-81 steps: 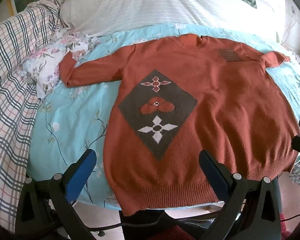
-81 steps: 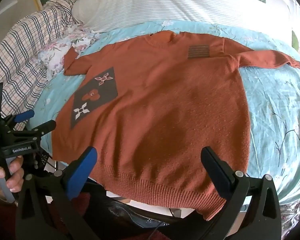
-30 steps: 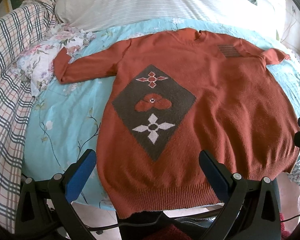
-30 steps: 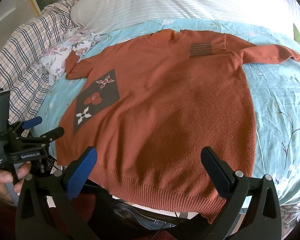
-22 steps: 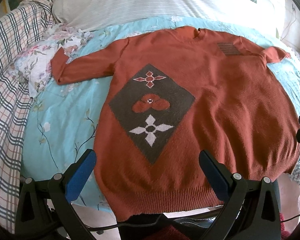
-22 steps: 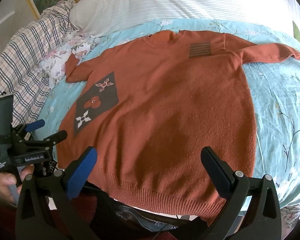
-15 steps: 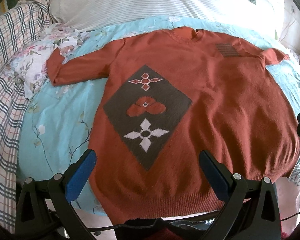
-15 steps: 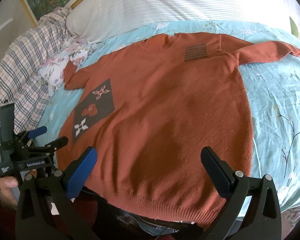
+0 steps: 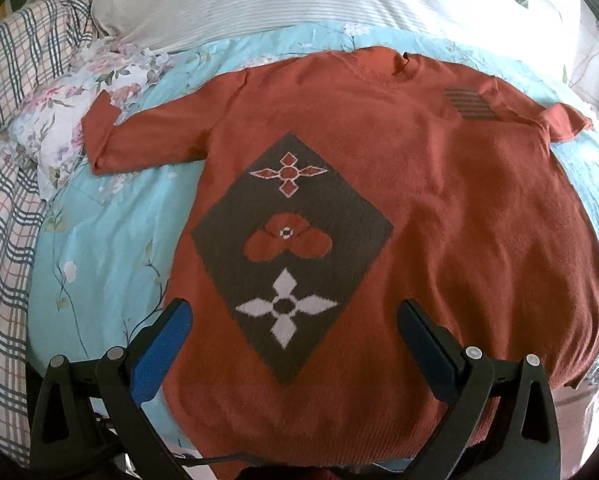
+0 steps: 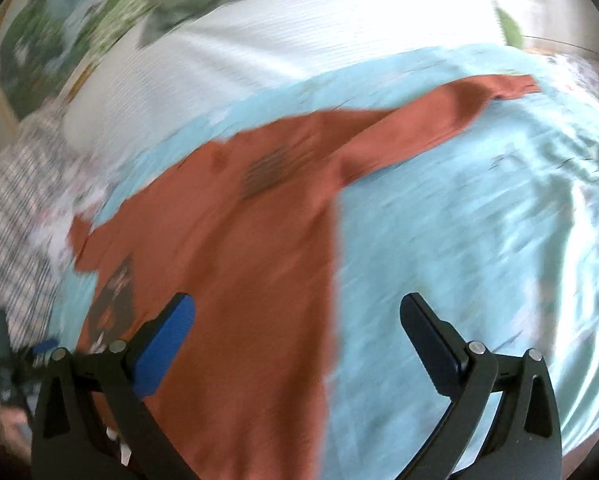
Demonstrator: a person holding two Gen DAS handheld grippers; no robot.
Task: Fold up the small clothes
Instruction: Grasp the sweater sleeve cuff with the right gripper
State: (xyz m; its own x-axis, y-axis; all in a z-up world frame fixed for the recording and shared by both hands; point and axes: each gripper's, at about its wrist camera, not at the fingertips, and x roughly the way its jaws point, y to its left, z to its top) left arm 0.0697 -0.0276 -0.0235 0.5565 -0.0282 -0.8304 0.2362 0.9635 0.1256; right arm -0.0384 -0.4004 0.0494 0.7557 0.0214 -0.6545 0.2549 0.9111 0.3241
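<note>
The rust-orange sweater [image 9: 439, 216] lies spread flat, front up, on the bed, with its neckline on the far side and its ribbed hem at the near edge. A dark diamond panel [image 9: 291, 256] with three flower motifs sits on the left part of its front, and a small striped patch [image 9: 469, 103] sits up by the right shoulder. The left sleeve [image 9: 147, 136] stretches out to the left, its cuff resting on a crumpled floral cloth [image 9: 71, 120]. The right sleeve reaches out to the far right; in the right wrist view, which is badly smeared by motion, it [image 10: 451, 116] runs off toward the far right corner.

The left claw [image 9: 291, 320] hangs over the near part of the sweater with its jaws spread wide, holding nothing; its blue-padded finger [image 9: 161, 354] is over the sweater's left edge and the dark one over the cloth to the right of the diamond. The right claw [image 10: 295, 320] is also wide apart and empty, straddling the sweater's right side edge, with the blue finger [image 10: 163, 352] over orange knit and the other over bare sheet.

Under it all is a light blue floral bedsheet [image 9: 103, 248]. A white striped pillow [image 9: 299, 0] lies along the far side, and a plaid blanket [image 9: 7, 208] is bunched up on the left.
</note>
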